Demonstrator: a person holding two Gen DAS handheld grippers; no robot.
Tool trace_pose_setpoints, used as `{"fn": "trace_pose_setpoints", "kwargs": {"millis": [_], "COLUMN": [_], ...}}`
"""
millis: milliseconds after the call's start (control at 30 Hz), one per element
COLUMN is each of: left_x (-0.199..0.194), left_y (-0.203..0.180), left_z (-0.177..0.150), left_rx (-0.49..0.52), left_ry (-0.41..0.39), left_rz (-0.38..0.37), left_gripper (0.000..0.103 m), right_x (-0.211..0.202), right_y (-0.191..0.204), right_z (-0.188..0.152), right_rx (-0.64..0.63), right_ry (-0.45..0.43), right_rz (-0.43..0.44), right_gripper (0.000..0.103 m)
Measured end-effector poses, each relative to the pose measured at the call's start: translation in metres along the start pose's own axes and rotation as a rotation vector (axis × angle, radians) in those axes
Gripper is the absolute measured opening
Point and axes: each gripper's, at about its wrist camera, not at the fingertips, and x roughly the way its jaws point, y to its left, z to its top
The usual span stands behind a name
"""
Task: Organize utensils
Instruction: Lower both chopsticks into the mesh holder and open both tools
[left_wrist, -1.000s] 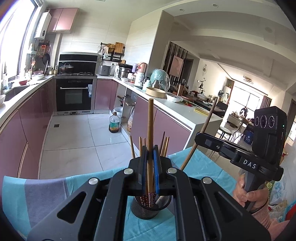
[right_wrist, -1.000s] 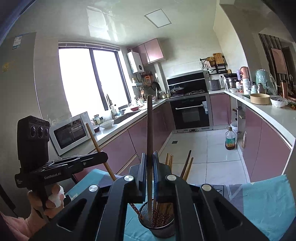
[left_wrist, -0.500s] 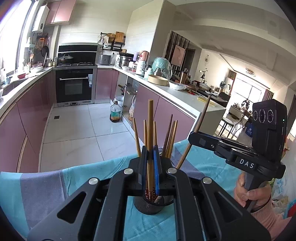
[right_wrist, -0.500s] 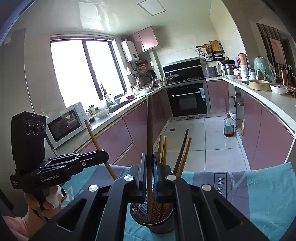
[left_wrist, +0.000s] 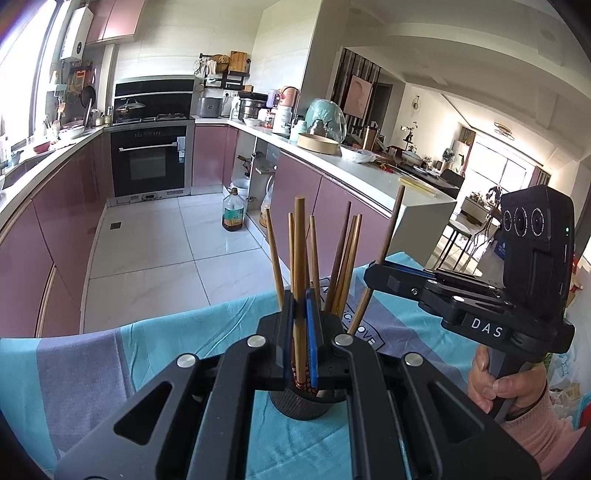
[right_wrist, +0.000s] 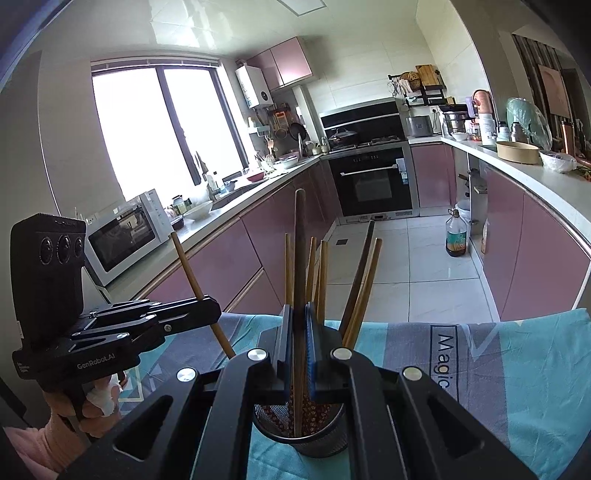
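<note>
Landmark: a round black wire-mesh holder (right_wrist: 301, 430) standing upright on a table draped in a turquoise-and-grey cloth (left_wrist: 155, 354).

Left gripper (left_wrist: 301, 332): jaws narrow, clamped on a light brown wooden chopstick (left_wrist: 300, 266). Its long axis stands near vertical, blunt end up; its patterned lower end sits inside the holder's mouth. From the right wrist view the same stick leans, top toward the microwave side, crossing the gripper's nose just left of the holder.

Right gripper (right_wrist: 299, 343): jaws narrow, clamped on a dark brown wooden chopstick (right_wrist: 300, 258). Its long axis is near vertical, top end up, lower end down inside the holder and visible against the mesh. From the left wrist view (left_wrist: 384, 284) it slants, top tilted away from the holder to the right.

Holder contents: a loose bundle of wooden chopsticks (left_wrist: 343, 258), all tips down and fanned outward at the top. They lean on the far rim, just behind both held sticks. Open room in the holder lies on its near side, where the mesh bottom shows.

Edges: the cloth's far edge hangs off the table just behind the holder; beyond it lies white tiled floor. Bare cloth extends to both sides of the holder. The person's hands, in pink sleeves, grip each handle, well apart from the holder on either side.
</note>
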Motion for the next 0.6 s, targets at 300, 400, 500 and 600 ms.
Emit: {"fn": "trace_pose_setpoints", "kwargs": {"millis": [300,400,500,600], "left_x": [0.008,0.013,0.019,0.024], "left_y": [-0.001,-0.001,0.001,0.004], "left_z": [0.006,0.006,0.008,0.011], "left_rx": [0.012,0.012,0.012,0.009], "left_ry": [0.009,0.016,0.022,0.03], "left_rz": [0.013,0.02,0.025,0.028], "left_gripper": [0.007,0.007,0.007,0.008], "right_x": [0.011,0.013,0.016,0.019], "right_y": [-0.002,-0.002,-0.002,-0.003], "right_z": [0.001,0.001,0.002,0.003], "right_rx": [0.001,0.002,0.001,0.005], "right_ry": [0.025,0.028,0.031,0.034], "right_rz": [-0.002,-0.002,-0.006,-0.009], "right_gripper": [0.005,0.005,0.005,0.006]}}
